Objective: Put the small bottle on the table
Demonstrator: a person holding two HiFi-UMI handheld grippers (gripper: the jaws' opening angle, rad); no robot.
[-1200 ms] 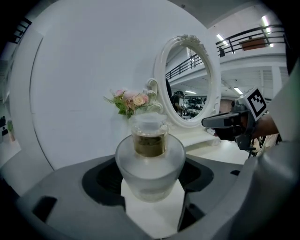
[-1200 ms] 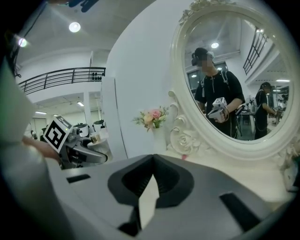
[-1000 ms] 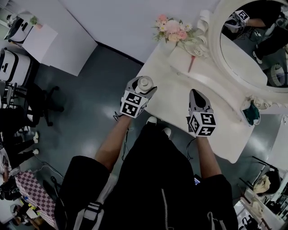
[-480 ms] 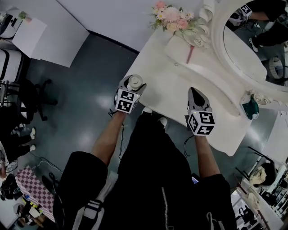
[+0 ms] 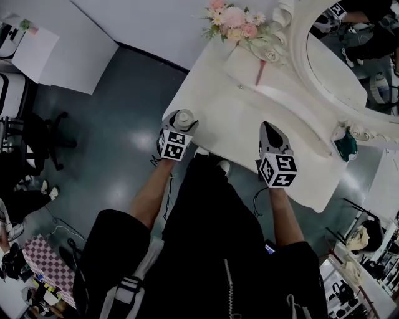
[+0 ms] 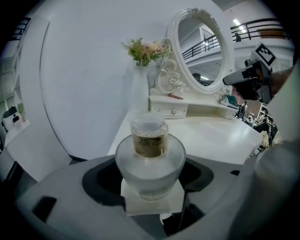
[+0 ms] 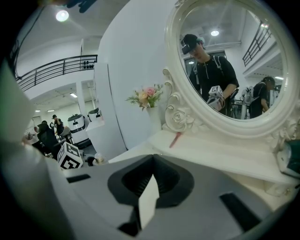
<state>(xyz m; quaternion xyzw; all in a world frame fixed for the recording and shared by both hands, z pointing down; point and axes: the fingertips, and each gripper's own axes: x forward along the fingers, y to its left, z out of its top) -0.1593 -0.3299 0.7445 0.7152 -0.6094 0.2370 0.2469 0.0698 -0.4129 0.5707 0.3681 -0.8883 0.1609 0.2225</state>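
— Tools first: what does the left tool (image 5: 181, 122) hold?
— The small bottle (image 6: 150, 157), squeezed tight, at the near corner of the worktop (image 5: 240, 128).
— And the right tool (image 7: 149, 190)?
— Closed up, empty. Flowers (image 5: 234, 25) stand far back.

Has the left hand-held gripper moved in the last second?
Yes. The left hand-held gripper, holding the bottle, has dropped toward the table's near corner, away from the flowers.

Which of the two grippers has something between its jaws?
The left gripper: its jaws clamp the small bottle. The right gripper is shut and empty.
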